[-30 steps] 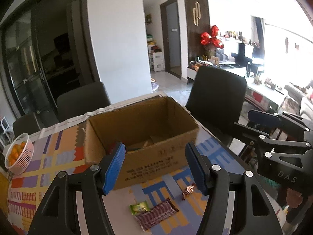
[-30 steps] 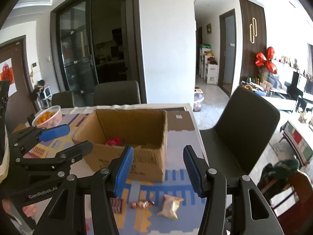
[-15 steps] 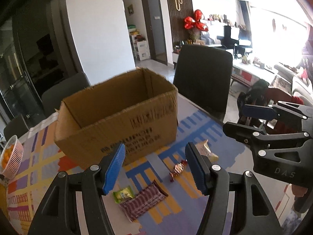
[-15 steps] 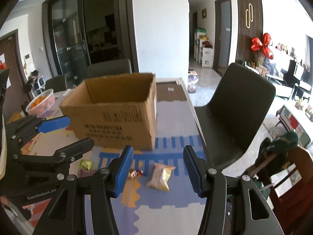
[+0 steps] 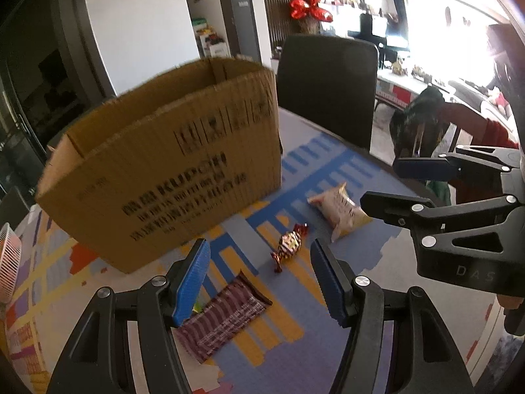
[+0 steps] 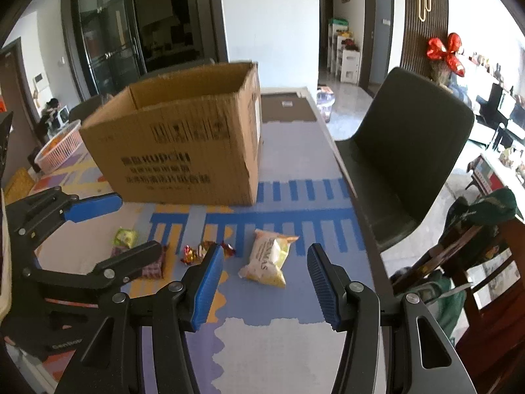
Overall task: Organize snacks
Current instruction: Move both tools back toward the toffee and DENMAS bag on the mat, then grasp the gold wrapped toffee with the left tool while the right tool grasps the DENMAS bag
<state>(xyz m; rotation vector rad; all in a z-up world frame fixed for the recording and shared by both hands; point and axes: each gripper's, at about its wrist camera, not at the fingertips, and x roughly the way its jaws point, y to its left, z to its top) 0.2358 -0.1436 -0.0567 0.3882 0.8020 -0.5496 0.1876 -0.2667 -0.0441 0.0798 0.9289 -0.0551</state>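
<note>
An open cardboard box [image 5: 164,170] [image 6: 183,144] stands on the patterned table mat. In front of it lie a yellow-white snack packet [image 6: 269,257] [image 5: 341,213], a foil-wrapped candy [image 5: 288,246] [image 6: 197,251], a dark striped bar [image 5: 226,315] [image 6: 152,266] and a small green packet [image 6: 125,237]. My left gripper [image 5: 260,249] [image 6: 139,224] hangs open above the bar and candy, holding nothing. My right gripper [image 6: 265,252] [image 5: 400,185] is open and empty over the yellow-white packet. In the left wrist view the green packet is almost hidden behind a finger.
A black chair [image 6: 410,151] stands against the table's right edge. A wooden chair with a green garment [image 6: 475,216] is nearer on the right. A pink basket of oranges [image 6: 59,147] sits at the far left of the table.
Both grippers have come down toward the table and tilted lower. The box now shows its side instead of its inside, and the snacks look closer. Jaw gaps are unchanged.
</note>
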